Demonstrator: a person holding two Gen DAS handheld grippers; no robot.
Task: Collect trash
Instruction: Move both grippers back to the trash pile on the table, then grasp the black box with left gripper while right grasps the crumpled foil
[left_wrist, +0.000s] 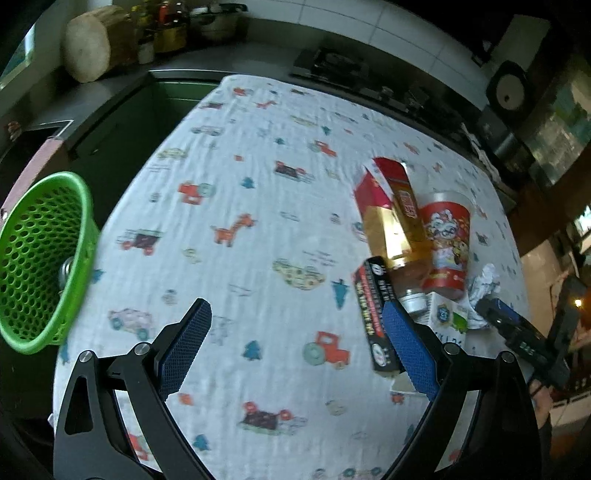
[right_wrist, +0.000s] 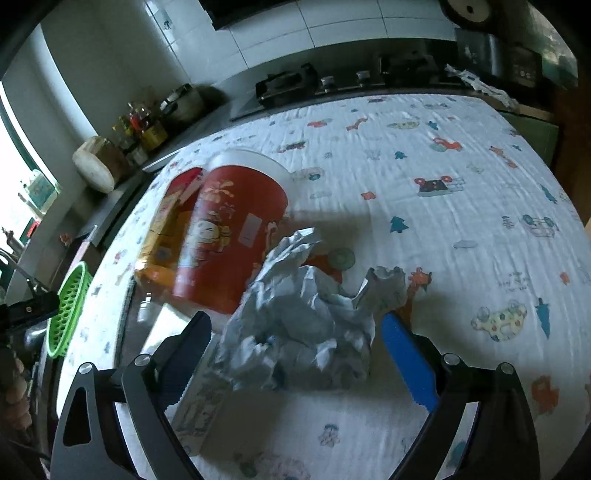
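Note:
A pile of trash lies on the printed tablecloth: a red paper cup, a red and gold carton, a black box, a small white carton and crumpled white paper. My left gripper hangs open over bare cloth, its right finger beside the black box. In the right wrist view the crumpled paper lies between the fingers of my right gripper, which stands open with the pads apart from it. The red cup stands just behind the paper. A green perforated basket sits past the table's left edge.
A kitchen counter with a round wooden block, bottles and a stove runs behind the table. The right gripper's body shows at the right of the left wrist view. The table's left edge drops off beside the basket.

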